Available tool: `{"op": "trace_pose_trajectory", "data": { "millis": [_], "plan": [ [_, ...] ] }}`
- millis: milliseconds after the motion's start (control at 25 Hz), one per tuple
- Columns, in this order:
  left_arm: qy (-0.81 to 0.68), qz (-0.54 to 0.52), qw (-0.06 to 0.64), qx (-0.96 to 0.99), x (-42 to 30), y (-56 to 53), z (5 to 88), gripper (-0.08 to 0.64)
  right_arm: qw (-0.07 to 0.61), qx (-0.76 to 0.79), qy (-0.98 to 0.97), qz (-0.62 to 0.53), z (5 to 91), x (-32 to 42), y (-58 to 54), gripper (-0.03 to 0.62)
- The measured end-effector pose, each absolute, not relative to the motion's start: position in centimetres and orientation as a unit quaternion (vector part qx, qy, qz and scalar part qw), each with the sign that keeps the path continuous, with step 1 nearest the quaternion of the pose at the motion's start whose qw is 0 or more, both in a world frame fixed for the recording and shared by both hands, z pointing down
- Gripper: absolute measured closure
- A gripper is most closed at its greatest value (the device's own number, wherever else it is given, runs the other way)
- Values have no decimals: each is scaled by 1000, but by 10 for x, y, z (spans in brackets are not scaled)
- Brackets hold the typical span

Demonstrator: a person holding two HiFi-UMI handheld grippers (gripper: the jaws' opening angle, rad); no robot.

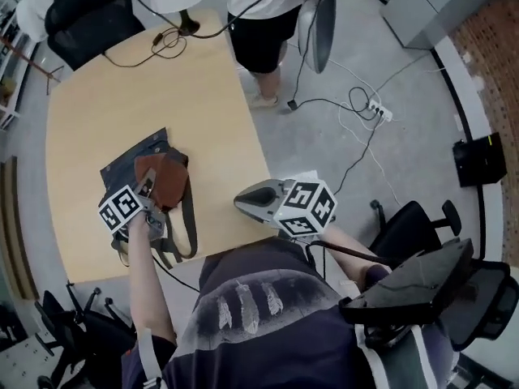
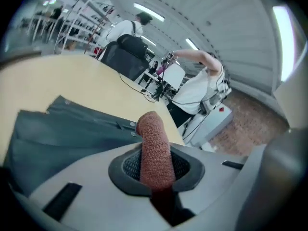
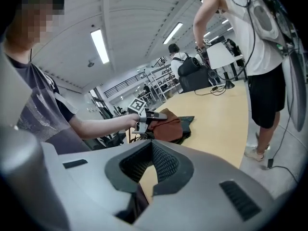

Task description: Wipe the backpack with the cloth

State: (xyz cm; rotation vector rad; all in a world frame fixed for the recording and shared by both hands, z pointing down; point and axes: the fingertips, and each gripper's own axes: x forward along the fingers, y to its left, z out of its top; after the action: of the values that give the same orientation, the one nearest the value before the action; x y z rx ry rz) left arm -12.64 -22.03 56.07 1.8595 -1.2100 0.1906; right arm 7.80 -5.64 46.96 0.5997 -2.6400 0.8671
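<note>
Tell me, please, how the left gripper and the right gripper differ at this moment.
The left gripper is shut on the brown cloth; the right gripper is open and empty. The left gripper is over the backpack; the right gripper is at the table edge, apart from it. Both carry a marker cube.

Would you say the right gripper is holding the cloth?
No: the right gripper has bare table between its jaws, while the cloth sits in the left gripper.

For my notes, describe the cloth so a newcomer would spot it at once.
On the light wooden table lies a dark grey backpack near the person's edge. The cloth sits on top of it, pinched in the left gripper: a rust-brown terry piece, unlike the grey fabric around it.
</note>
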Motion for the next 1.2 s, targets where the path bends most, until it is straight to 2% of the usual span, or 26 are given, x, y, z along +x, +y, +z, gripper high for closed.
{"op": "trace_pose_trajectory", "data": {
  "millis": [120, 240, 520, 680, 800, 920, 1200],
  "plan": [
    [-520, 180, 382, 743, -151, -199, 569, 502, 149, 195, -923, 296, 466, 77, -54, 589],
    [-538, 242, 362, 722, -182, -178, 584, 502, 147, 182, -927, 293, 464, 74, -50, 589],
    [-598, 331, 291, 669, -254, -129, 589, 502, 159, 139, -934, 290, 468, 64, -26, 589],
    [-629, 351, 288, 631, -308, -102, 592, 502, 165, 129, -936, 282, 464, 50, -24, 589],
    [-644, 339, 285, 624, -334, -78, 583, 502, 159, 128, -938, 279, 458, 42, -17, 589],
    [-645, 287, 261, 659, -329, -68, 551, 502, 152, 121, -945, 264, 448, 28, -10, 589],
    [-548, 140, 125, 815, -270, -67, 435, 502, 105, 127, -965, 204, 407, -55, 11, 589]
  ]
}}
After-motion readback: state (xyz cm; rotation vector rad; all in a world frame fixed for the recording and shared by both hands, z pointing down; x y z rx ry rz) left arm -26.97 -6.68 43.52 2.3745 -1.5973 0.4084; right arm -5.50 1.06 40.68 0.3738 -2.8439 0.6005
